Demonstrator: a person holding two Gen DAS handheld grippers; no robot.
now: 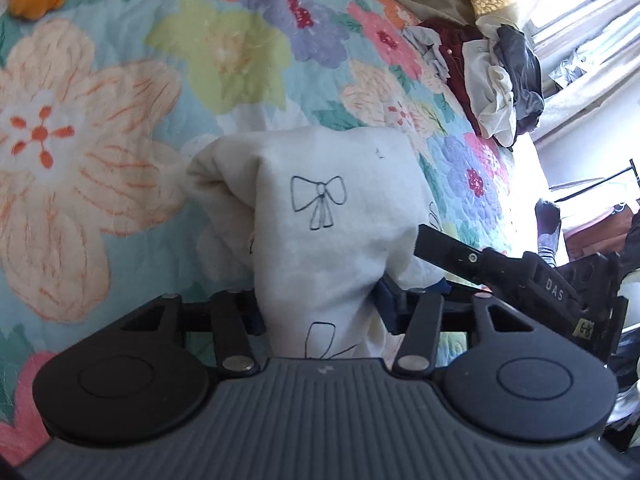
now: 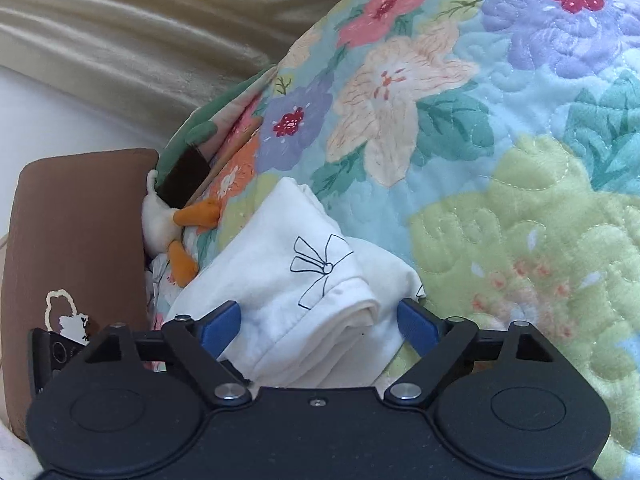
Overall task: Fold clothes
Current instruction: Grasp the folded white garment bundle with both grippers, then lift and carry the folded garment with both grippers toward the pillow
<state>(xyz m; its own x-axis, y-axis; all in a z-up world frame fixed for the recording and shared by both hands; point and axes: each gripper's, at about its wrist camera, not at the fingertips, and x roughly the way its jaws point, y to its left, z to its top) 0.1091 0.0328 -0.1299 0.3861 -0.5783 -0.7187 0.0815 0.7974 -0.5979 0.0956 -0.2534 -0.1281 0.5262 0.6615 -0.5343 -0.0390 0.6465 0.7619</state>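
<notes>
While the left gripper (image 1: 320,308) pinches the bow-print garment (image 1: 328,168), right gripper (image 2: 318,322) spread wide around its fold, on floral quilt (image 2: 540,92).

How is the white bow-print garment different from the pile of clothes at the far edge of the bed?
The white bow-print garment is a single folded piece; the pile of clothes is several crumpled ones. The garment is cream with black bow outlines; the pile mixes dark red, white and dark grey. The garment sits between the left gripper's jaws; the pile lies untouched. Both rest on the floral quilt.
</notes>
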